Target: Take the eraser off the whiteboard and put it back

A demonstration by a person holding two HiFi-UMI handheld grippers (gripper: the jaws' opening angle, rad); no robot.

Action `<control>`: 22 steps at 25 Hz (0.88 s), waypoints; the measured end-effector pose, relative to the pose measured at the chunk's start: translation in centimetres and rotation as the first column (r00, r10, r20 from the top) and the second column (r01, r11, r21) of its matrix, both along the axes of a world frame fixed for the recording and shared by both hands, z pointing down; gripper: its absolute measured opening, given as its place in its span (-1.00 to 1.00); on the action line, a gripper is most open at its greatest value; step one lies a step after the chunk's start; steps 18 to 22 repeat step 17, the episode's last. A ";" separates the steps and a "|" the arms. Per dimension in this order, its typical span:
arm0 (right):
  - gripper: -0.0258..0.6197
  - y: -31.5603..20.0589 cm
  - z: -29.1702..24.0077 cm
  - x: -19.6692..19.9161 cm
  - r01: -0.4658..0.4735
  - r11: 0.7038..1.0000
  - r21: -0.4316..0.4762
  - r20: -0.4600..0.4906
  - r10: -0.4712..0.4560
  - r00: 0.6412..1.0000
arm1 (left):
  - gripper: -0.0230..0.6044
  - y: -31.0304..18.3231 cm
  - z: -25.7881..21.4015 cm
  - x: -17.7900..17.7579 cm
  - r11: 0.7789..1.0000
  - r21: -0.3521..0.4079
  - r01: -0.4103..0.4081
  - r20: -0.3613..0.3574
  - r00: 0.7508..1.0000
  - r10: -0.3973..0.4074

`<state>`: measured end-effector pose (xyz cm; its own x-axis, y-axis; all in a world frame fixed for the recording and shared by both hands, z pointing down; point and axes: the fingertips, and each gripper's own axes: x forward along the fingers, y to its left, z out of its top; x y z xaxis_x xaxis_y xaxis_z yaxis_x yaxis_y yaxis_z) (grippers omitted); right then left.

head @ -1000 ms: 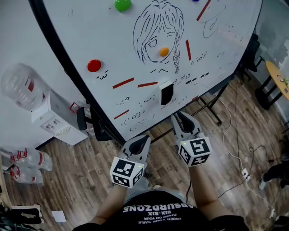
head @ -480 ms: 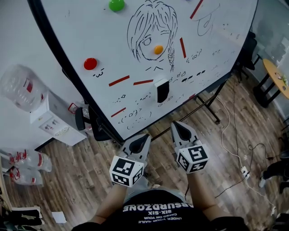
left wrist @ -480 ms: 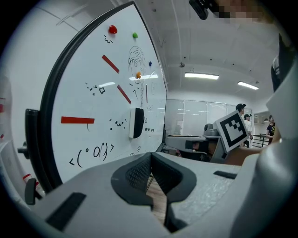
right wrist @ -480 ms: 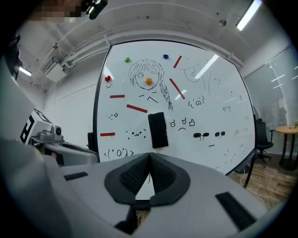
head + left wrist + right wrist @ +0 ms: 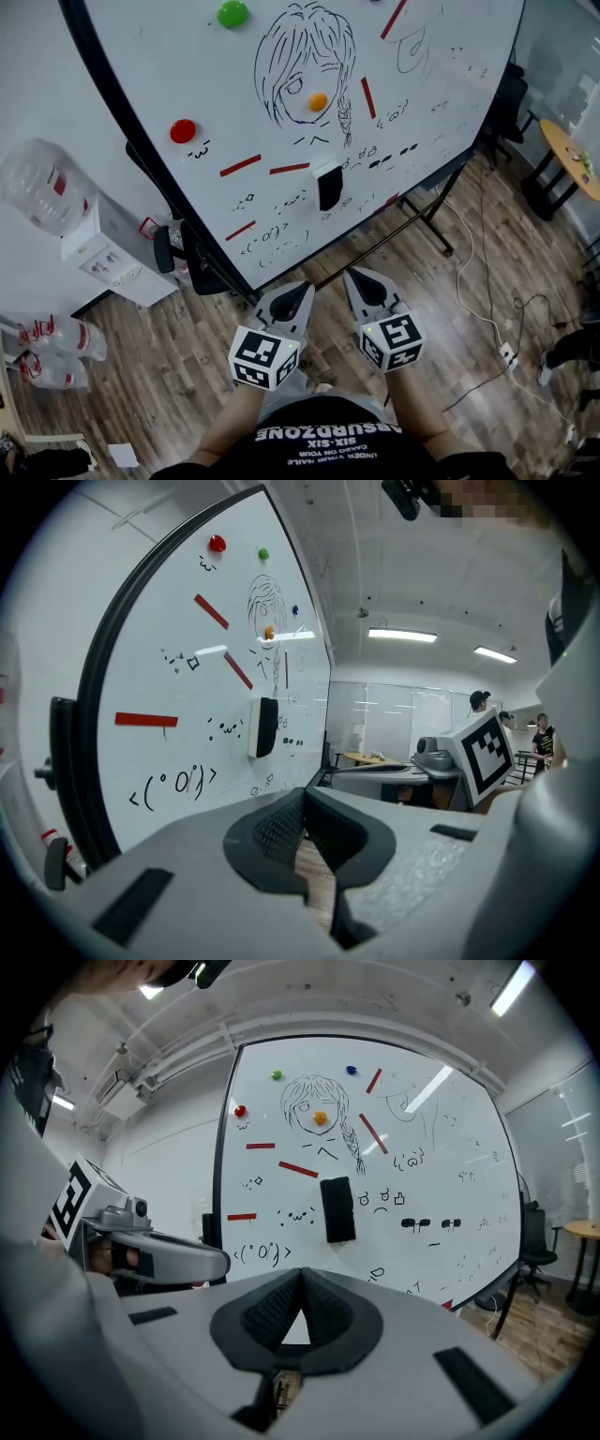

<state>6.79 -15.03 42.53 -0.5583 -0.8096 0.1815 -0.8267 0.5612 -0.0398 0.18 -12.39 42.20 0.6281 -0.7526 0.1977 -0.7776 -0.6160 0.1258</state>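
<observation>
The black eraser [image 5: 328, 185] sticks upright on the lower part of the whiteboard [image 5: 187, 66], among red strips and small doodles. It also shows as the eraser [image 5: 262, 727] seen from its side and the eraser [image 5: 337, 1209] seen from the front. My right gripper [image 5: 356, 275] points at the board from well short of it, shut and empty [image 5: 300, 1274]. My left gripper [image 5: 300, 287] hangs beside it, also shut with nothing between its jaws [image 5: 302, 797]. Neither touches the eraser.
The board stands on a black frame with legs [image 5: 431, 220] on the wood floor. A water dispenser [image 5: 47, 192] and spare bottles [image 5: 56, 342] sit at the left. A cable and power strip [image 5: 511, 356] lie at the right, near a round table [image 5: 572, 155].
My right gripper has drawn back from the board, and its slightly parted jaws have come together. The eraser stays on the board. The left gripper has hardly shifted.
</observation>
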 end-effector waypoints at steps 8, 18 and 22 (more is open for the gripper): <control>-0.92 1.8 -0.1 0.6 -0.007 1.000 0.002 0.000 0.007 1.000 | -0.91 1.4 -0.1 0.7 1.000 0.002 -0.007 -0.003 1.000 0.007; -0.92 4.4 -0.5 1.1 0.010 1.000 0.011 0.003 -0.010 1.000 | -0.91 3.6 -0.9 1.2 0.999 0.033 0.022 -0.026 0.999 -0.021; -0.92 4.4 -0.5 1.1 0.010 1.000 0.011 0.003 -0.010 1.000 | -0.91 3.6 -0.9 1.2 0.999 0.033 0.022 -0.026 0.999 -0.021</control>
